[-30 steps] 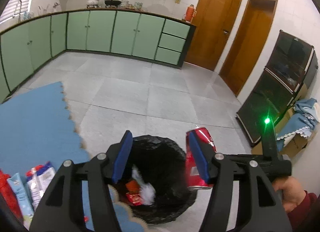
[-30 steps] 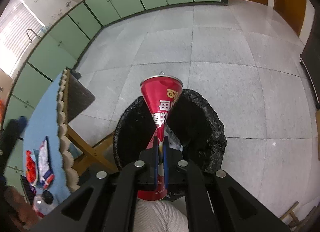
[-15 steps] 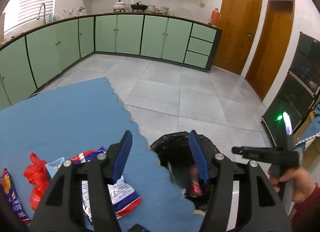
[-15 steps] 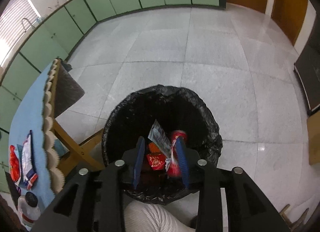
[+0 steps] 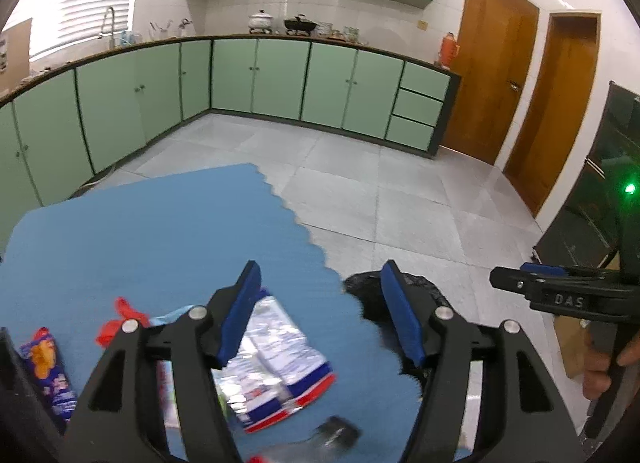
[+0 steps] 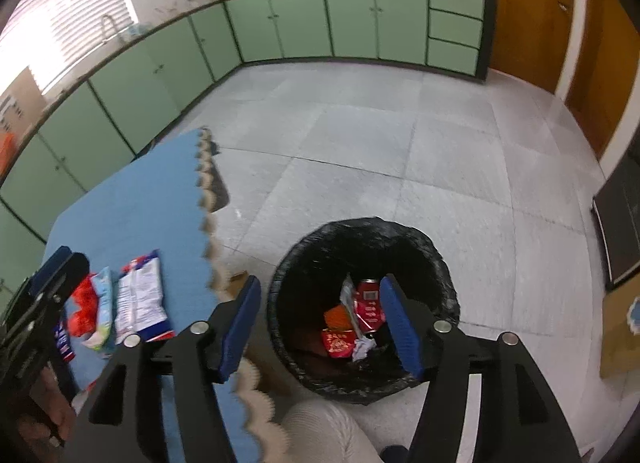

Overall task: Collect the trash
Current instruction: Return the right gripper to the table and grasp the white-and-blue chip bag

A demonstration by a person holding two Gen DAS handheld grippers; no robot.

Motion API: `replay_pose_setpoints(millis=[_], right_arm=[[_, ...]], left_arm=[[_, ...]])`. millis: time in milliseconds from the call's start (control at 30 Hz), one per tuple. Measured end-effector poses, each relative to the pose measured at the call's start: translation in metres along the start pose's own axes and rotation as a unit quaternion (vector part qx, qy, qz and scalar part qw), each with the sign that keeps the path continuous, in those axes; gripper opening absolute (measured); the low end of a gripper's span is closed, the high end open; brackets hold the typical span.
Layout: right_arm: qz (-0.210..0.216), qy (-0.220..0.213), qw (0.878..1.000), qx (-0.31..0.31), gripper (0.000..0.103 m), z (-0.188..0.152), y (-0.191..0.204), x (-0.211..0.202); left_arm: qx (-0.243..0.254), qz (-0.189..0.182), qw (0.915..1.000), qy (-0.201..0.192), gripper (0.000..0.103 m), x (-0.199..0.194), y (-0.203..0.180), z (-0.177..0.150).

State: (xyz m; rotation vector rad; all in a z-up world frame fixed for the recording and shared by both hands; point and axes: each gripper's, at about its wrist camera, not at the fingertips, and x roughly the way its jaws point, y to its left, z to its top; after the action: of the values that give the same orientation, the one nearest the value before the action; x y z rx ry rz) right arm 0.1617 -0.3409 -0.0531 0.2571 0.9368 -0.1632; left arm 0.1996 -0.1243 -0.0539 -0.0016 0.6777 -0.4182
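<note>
A black-lined trash bin (image 6: 440, 259) stands on the floor beside the blue table (image 6: 140, 215). It holds a crushed red can (image 6: 369, 305), a red wrapper (image 6: 338, 341) and crumpled paper. My right gripper (image 6: 320, 323) is open and empty above the bin's near rim. My left gripper (image 5: 320, 315) is open and empty over the table's right edge, above a silver snack bag (image 5: 276, 347). A red wrapper (image 5: 120, 323) and a blue snack packet (image 5: 48, 367) lie to its left. The bin's rim (image 5: 360, 291) shows in the left wrist view.
A clear bottle with a dark cap (image 5: 336, 429) lies blurred at the table's near edge. Green cabinets (image 5: 280, 79) line the far wall, wooden doors (image 5: 488, 75) stand at the right. A cardboard box (image 6: 620, 327) sits right of the bin. My knee (image 6: 320, 431) is below.
The right gripper opened and dropped the red can into the bin, then pulled back and up. The left gripper swung left from over the bin to over the table's trash.
</note>
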Motion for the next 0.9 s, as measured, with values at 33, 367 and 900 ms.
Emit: replay_pose_setpoints(millis=[33,367,900], right_arm=[[0.002,-0.002,1.0,-0.006,0.063,0.0,0.008,-0.003],[0.045,-0.011,0.997,-0.058,0.068,-0.004,0.085,-0.007],[0.101,0.048,0.986,-0.127,0.069,-0.026,0.158,0.061]], left_arm=[[-0.001,0.004,1.0,-0.003,0.063,-0.004,0.005,0.0],[-0.032,0.071,0.9969,-0.007,0.065,-0.046,0.082,-0.008],[-0.087,0.16,0.9833,0.0,0.065,-0.092,0.182,-0.04]])
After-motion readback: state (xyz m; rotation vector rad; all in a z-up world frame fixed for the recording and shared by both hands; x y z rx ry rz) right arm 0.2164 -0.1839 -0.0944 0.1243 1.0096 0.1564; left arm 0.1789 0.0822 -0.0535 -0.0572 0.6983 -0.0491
